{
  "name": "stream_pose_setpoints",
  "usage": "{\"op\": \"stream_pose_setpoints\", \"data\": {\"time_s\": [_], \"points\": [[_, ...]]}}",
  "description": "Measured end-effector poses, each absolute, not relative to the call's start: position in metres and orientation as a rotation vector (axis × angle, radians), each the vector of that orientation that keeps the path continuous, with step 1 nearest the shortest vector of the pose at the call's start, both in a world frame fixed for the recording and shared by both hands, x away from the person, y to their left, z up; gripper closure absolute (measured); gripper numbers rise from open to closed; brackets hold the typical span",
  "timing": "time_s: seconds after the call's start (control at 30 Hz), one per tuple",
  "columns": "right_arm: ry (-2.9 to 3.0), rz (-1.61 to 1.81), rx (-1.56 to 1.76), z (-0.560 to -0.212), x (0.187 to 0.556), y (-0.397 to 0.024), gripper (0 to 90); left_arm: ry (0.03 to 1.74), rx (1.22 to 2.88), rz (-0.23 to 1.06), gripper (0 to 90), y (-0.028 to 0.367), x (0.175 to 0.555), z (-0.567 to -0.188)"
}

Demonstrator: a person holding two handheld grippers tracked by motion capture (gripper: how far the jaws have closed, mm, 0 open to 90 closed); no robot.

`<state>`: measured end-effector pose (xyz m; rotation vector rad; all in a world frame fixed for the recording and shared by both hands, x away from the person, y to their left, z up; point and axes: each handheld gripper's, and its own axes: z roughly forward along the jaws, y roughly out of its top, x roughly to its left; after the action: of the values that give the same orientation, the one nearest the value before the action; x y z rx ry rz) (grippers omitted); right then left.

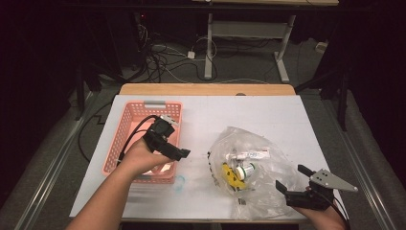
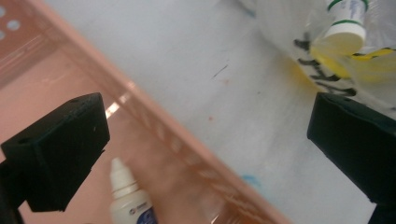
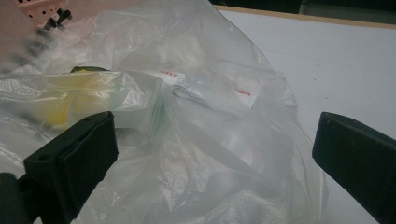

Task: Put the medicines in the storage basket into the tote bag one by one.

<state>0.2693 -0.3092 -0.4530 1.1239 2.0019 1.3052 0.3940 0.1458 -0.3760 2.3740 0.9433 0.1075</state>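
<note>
White counter (image 1: 268,115), dark room. My left hand-held gripper (image 2: 205,140) is released over the pink plastic basket's (image 1: 125,125) rim; a small white dropper bottle (image 2: 130,200) lies inside. Right hand-held gripper (image 1: 293,181) gapes at the clear plastic bag (image 1: 258,187); I risk snagging film, dragging the contents.

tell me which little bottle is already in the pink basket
The small white dropper bottle with the blue label, lying inside the pink basket below the left gripper. The green-banded white bottle is in the clear plastic bag.
</note>
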Motion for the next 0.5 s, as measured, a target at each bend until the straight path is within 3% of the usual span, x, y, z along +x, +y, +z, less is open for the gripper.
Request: {"op": "stream_pose_setpoints", "data": {"time_s": [0.5], "points": [[2.004, 1.3, 1.12, -0.454, 0.27, -0.309, 0.8, 1.083, 2.4, 0.138, 6.2, 0.178, 0.397, -0.397]]}}
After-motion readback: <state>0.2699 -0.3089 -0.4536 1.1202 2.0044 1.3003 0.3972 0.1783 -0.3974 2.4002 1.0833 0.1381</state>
